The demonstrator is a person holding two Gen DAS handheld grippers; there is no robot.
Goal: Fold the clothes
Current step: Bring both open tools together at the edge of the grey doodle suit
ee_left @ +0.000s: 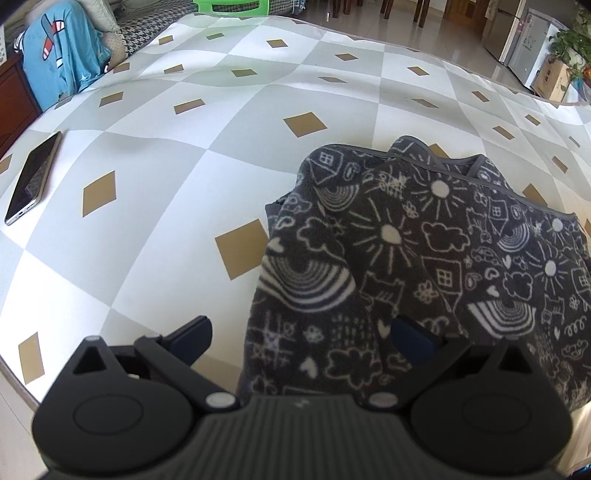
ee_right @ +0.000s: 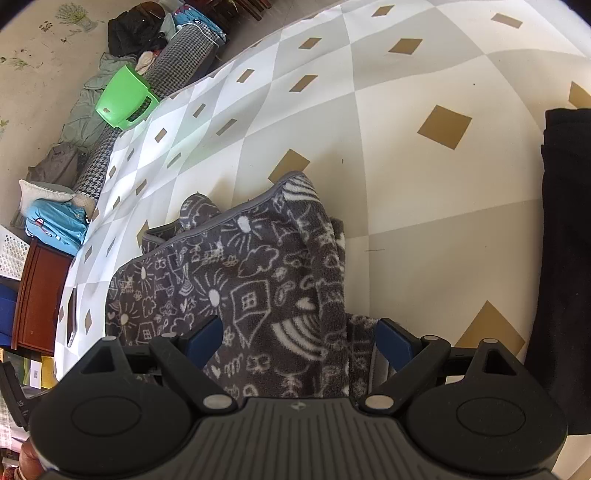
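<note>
Two tongs (ee_left: 300, 336) (ee_right: 300, 341) spread apart, grey fleece garment (ee_left: 424, 258) (ee_right: 240, 288) lying loosely between each pair

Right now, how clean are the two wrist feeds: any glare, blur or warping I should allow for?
Left wrist: sharp, heavy fisheye bowing of the checked mat, glare on the floor tiles beyond. Right wrist: same warping, patterned fleece garment crisp, a bright washed-out patch on the mat left of centre, black folded cloth featureless.
</note>
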